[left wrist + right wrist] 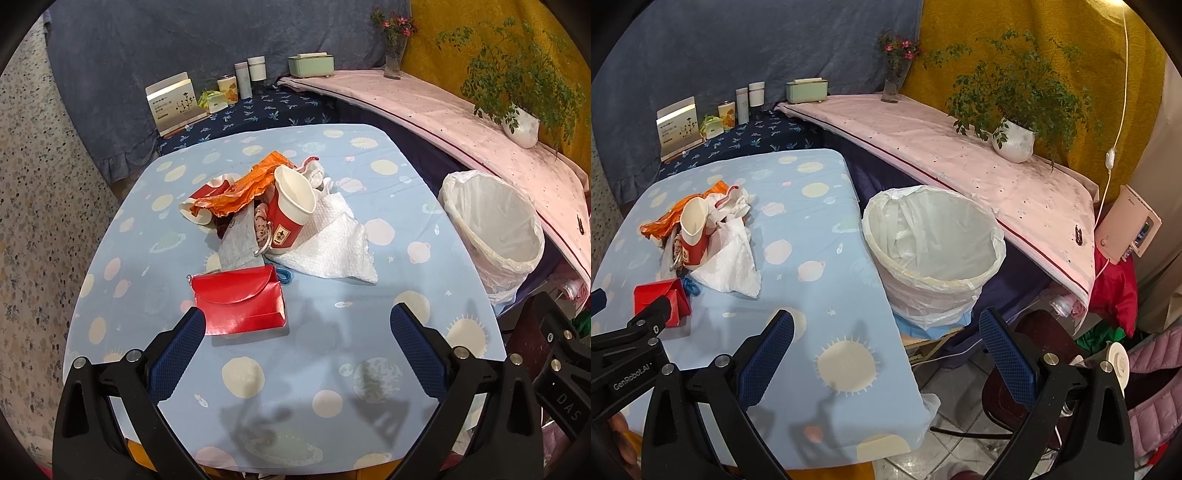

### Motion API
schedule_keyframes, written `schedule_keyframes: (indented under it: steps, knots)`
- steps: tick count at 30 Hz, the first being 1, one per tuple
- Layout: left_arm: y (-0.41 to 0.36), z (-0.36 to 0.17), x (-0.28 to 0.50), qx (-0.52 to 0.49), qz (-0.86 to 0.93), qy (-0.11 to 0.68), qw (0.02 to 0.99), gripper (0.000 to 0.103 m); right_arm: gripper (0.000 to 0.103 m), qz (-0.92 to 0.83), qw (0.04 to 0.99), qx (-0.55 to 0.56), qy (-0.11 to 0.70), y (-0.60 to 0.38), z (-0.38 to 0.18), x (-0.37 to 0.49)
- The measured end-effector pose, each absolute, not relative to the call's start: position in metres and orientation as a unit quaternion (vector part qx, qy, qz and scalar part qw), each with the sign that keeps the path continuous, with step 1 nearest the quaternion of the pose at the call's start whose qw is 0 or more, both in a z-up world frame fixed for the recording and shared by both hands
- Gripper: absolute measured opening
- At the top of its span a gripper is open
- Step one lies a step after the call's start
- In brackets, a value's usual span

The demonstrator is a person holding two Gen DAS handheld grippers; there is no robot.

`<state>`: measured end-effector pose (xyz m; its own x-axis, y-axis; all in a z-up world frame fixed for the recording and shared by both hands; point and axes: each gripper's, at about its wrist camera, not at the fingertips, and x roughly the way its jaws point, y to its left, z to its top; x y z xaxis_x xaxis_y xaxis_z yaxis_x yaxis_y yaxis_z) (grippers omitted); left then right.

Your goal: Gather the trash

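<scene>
Blue planet-print table (332,295) carries a trash pile: red cup (291,210), orange wrapper (240,188), white tissue (332,243), red box (240,302). Left gripper (295,332) and right gripper (886,332) hover spread and empty; lined bin (934,251) stands beside the table.

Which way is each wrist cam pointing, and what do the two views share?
Left wrist: on the left gripper, over the table's near edge, facing the trash pile beyond the red pouch; its own blue fingers show, open, plus part of the right gripper's frame.
Right wrist: on the right gripper, over the table's right corner, facing the lined bin; its own fingers show, open, left gripper at left.
Shared: pouch, red cup, white napkin, bin.
</scene>
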<state>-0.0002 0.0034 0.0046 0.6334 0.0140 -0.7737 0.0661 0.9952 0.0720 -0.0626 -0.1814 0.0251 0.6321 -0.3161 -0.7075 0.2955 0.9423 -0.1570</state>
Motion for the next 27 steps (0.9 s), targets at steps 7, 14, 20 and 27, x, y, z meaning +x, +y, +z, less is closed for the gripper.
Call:
schedule_keyframes:
  steps: [7, 14, 20, 27]
  knots:
    - [0.011, -0.001, 0.005, 0.036, -0.014, 0.435, 0.9, 0.096, 0.096, -0.179, 0.904, -0.011, 0.389, -0.179, 0.025, -0.056]
    - [0.029, -0.015, 0.015, 0.032, -0.005, 0.449, 0.893, 0.096, 0.096, -0.183, 0.905, -0.006, 0.385, -0.173, 0.019, -0.048]
    - [0.052, -0.03, 0.028, 0.02, -0.008, 0.45, 0.893, 0.096, 0.096, -0.178, 0.905, 0.005, 0.387, -0.165, 0.01, -0.037]
    - [0.07, -0.05, 0.04, 0.02, -0.014, 0.444, 0.896, 0.096, 0.096, -0.167, 0.907, 0.011, 0.386, -0.148, 0.001, -0.019]
